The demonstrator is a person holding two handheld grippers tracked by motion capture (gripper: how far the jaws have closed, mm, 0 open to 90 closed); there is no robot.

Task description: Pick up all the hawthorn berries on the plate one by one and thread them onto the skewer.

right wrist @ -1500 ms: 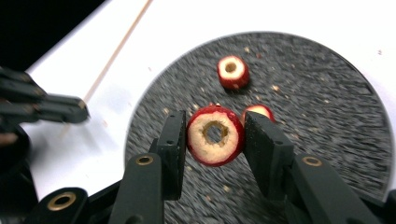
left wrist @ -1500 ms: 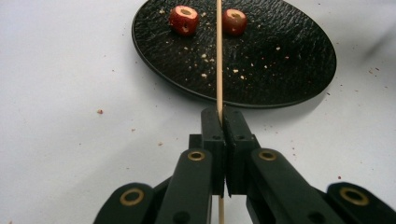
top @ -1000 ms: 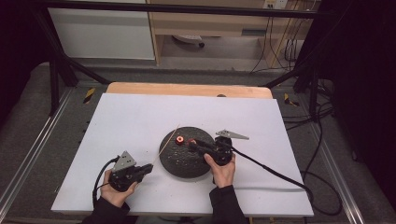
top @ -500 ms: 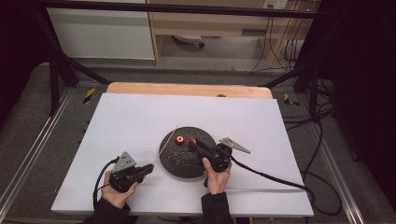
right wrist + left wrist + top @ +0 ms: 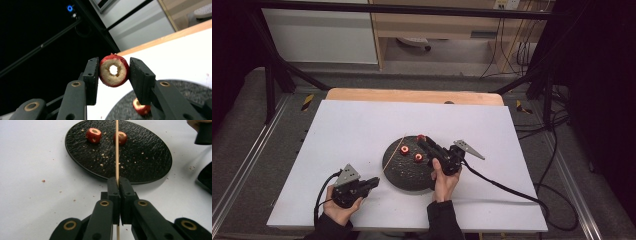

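A black round plate [image 5: 404,172] lies mid-table with two cored red fruit pieces [image 5: 404,150] [image 5: 418,157] on it. My right gripper [image 5: 422,141] hovers over the plate's far edge, shut on a third red fruit piece [image 5: 114,70]; its cored hole faces the camera between the jaws [image 5: 113,72]. My left gripper [image 5: 374,181] rests low at the plate's near-left side, shut on a thin wooden skewer [image 5: 116,150] that points out over the plate [image 5: 147,157] toward the two pieces [image 5: 93,135] [image 5: 122,138]. Its jaws [image 5: 118,183] are pressed together on the stick.
Crumbs are scattered on the plate and the white table top [image 5: 352,130]. A wooden strip [image 5: 412,96] runs along the far edge. The right gripper's cable [image 5: 502,187] trails off to the right. One fruit piece [image 5: 141,106] shows on the plate below the right jaws.
The right gripper has risen and moved toward the plate's far edge with a fruit piece in its jaws, and its hand has shifted left. The left gripper and skewer have stayed put.
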